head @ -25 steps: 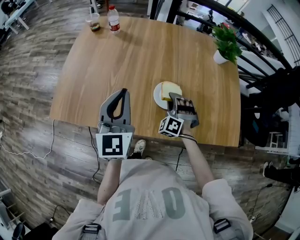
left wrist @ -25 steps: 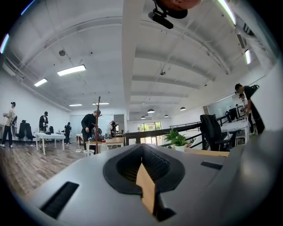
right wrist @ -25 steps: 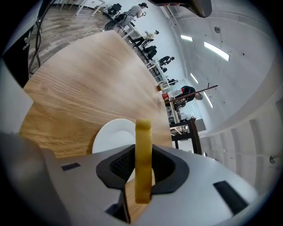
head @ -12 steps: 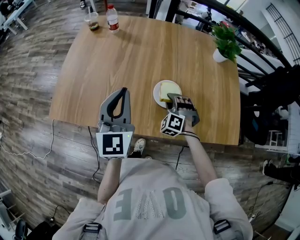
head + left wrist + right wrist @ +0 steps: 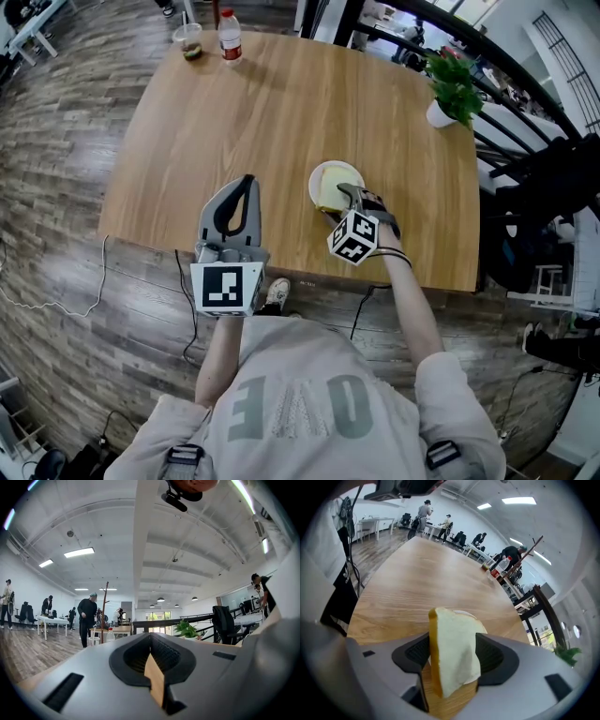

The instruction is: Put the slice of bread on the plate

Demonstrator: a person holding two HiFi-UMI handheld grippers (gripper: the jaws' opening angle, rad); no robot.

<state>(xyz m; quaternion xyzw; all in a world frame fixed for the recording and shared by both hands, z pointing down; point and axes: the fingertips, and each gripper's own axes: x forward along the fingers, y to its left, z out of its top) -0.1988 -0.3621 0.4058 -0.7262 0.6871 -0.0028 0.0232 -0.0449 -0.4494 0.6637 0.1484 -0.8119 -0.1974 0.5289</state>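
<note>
From where I stand, the right tool (image 5: 344,194) points steeply down over the round white plate (image 5: 313,187). Its jaws are opening, and the slice of white bread with a tan crust (image 5: 452,644) stands on edge between them, its lower edge down at the plate. The pads look as if they no longer squeeze it.

To do this well, I'd let the jaws spread fully so the slice tips flat. Then I'd draw the tool back along its own line, so neither pad drags the crust off the rim.

The left tool (image 5: 234,220) is level, with its jaws together and nothing in them, out over the near edge of the pale wooden surface (image 5: 281,103).

The plate sits close to that near edge, so a nudge toward the person is the risk. Beyond it the surface is broad. The green potted plant (image 5: 450,89) and the red-capped clear bottle (image 5: 228,36) stand well apart at the far corners.
</note>
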